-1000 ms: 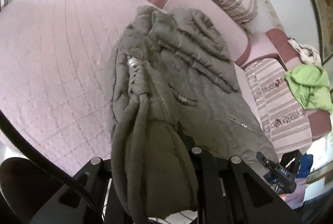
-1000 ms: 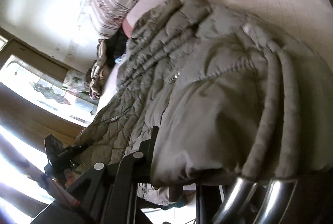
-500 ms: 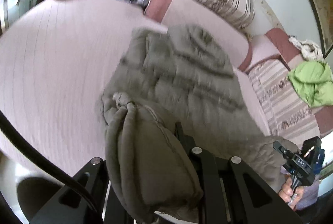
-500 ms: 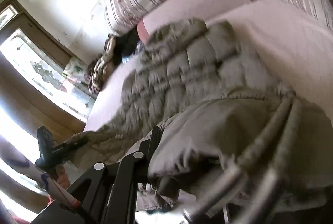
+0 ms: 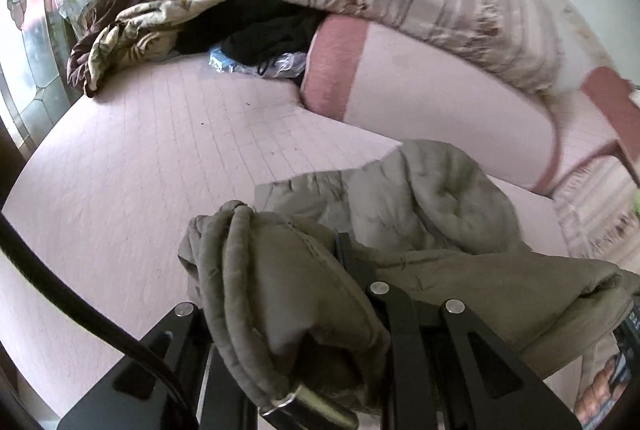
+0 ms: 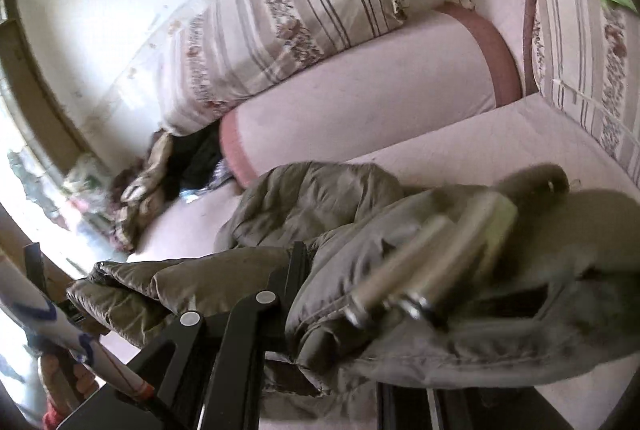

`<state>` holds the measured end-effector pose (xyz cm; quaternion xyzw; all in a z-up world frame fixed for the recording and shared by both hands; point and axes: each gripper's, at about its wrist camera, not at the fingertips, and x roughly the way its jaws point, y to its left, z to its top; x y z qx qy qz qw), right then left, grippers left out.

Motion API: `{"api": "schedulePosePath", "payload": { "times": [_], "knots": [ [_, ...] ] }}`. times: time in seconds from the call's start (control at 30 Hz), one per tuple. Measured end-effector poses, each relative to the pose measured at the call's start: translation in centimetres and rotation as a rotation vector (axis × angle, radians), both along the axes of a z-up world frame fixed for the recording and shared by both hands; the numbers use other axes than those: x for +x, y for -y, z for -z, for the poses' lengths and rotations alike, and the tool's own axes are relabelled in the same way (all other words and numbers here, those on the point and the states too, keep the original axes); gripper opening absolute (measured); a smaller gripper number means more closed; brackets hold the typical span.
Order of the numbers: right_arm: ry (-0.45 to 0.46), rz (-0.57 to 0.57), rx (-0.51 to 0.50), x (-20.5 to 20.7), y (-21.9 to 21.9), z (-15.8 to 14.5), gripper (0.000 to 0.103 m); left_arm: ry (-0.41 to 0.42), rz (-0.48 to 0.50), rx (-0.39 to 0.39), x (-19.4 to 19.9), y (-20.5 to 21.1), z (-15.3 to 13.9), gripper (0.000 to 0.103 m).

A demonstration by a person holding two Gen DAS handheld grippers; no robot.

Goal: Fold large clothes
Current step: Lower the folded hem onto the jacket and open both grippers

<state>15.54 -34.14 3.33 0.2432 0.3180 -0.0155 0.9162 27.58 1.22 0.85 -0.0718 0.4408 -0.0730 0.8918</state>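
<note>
The left tongs (image 5: 288,334) clamp a bunched edge of the olive-green quilted puffer jacket (image 5: 420,206); the right tongs (image 6: 340,314) grip another fold of it. The jacket lies heaped at the near edge of the pale pink quilted bed (image 5: 152,166), below the pink bolster (image 5: 432,106). No writing is legible.

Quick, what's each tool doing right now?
Left tool: closed on the jacket.
Right tool: closed on the same jacket.
</note>
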Motion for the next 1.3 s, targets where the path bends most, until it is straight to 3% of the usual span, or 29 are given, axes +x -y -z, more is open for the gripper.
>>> {"api": "schedulePosePath", "payload": {
  "times": [0.27,0.47,0.57,0.63,0.7,0.73,0.8,0.87,0.97,1.03,1.1,1.17,1.23,1.3],
  "knots": [
    [-0.129,0.07,0.001,9.6,2.6,4.9,0.015,-0.106,-0.061,0.058,9.2,3.4,5.6,0.019],
    [-0.208,0.107,0.019,13.3,4.3,9.4,0.019,-0.102,-0.07,0.172,11.4,6.0,9.9,0.021],
    [-0.249,0.119,0.049,14.1,4.7,11.2,0.022,-0.104,-0.071,0.173,11.5,5.9,10.3,0.022],
    [-0.246,0.112,0.053,13.9,4.7,10.8,0.026,-0.113,-0.066,0.115,11.0,4.8,9.0,0.024],
    [-0.193,0.091,0.082,12.8,5.0,9.3,0.038,-0.105,-0.049,0.02,10.4,3.4,7.5,0.032],
    [-0.155,0.079,0.11,12.0,5.1,8.4,0.043,-0.092,-0.031,-0.067,9.9,2.1,6.2,0.041],
    [-0.102,0.054,0.159,10.7,5.5,7.2,0.064,-0.079,-0.013,-0.183,9.1,0.4,4.6,0.055],
    [-0.053,0.042,0.183,9.4,5.7,6.0,0.07,-0.044,-0.014,-0.285,8.2,-1.4,2.8,0.07],
    [-0.004,0.013,0.165,8.2,5.2,4.3,0.081,-0.009,-0.003,-0.386,7.1,-3.0,0.7,0.074],
    [0.038,0.015,0.102,7.3,4.3,3.1,0.087,-0.003,0.007,-0.427,6.4,-3.3,-0.1,0.075],
    [0.069,0.002,0.032,6.5,2.8,2.1,0.088,0.01,0.011,-0.382,5.7,-2.6,-0.5,0.075],
    [0.063,-0.016,-0.048,5.8,1.4,1.9,0.088,0.034,0.05,-0.245,5.2,0.0,-0.5,0.075],
    [0.021,-0.031,-0.151,6.2,-0.1,2.5,0.086,0.047,0.084,-0.137,5.1,2.4,0.0,0.075],
    [-0.035,-0.044,-0.24,7.3,-1.4,4.1,0.077,0.032,0.115,-0.081,5.4,5.1,1.5,0.075]
  ]
}}
